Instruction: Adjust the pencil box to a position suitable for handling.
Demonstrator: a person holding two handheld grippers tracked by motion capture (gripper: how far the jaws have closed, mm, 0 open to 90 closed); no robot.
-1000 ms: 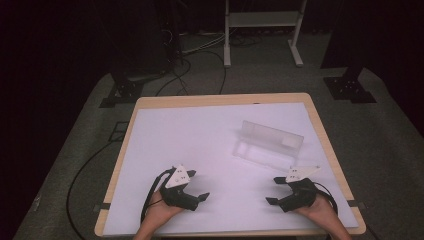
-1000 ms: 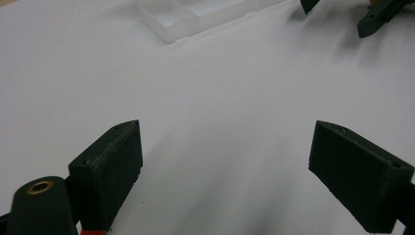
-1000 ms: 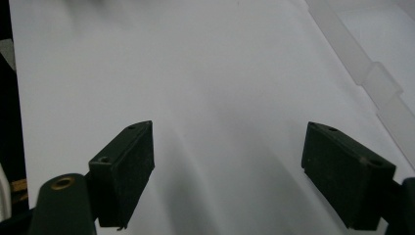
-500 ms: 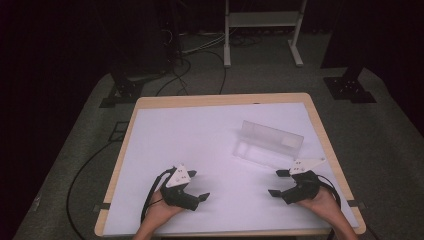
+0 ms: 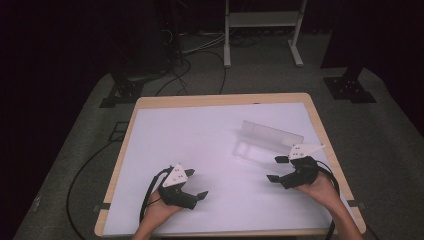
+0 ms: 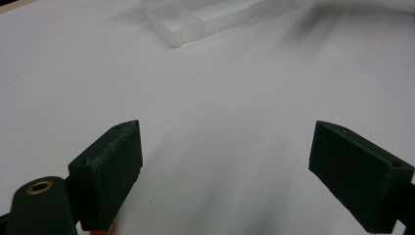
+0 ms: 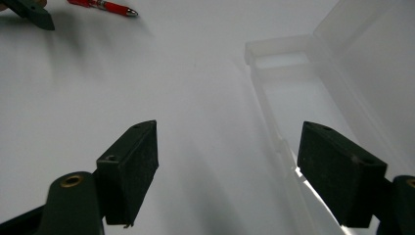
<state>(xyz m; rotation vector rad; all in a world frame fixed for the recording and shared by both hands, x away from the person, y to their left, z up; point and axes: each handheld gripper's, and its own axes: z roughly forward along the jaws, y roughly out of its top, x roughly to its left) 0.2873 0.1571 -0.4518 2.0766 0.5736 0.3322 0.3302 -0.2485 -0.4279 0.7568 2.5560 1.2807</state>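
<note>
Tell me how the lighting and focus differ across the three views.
High view: bright white table, surroundings near black, clear box faint. Left gripper view: left tongs sharp, box washed out. Right gripper view: right tongs sharp, box pale, soft shadows, red pen crisp.

The box (image 7: 313, 98) is frosted, translucent plastic, smooth. The table (image 5: 220, 98) has a pale wooden rim under a matt white sheet, perhaps paper. The pen (image 7: 105, 7) looks like glossy red plastic with a metal tip.
</note>
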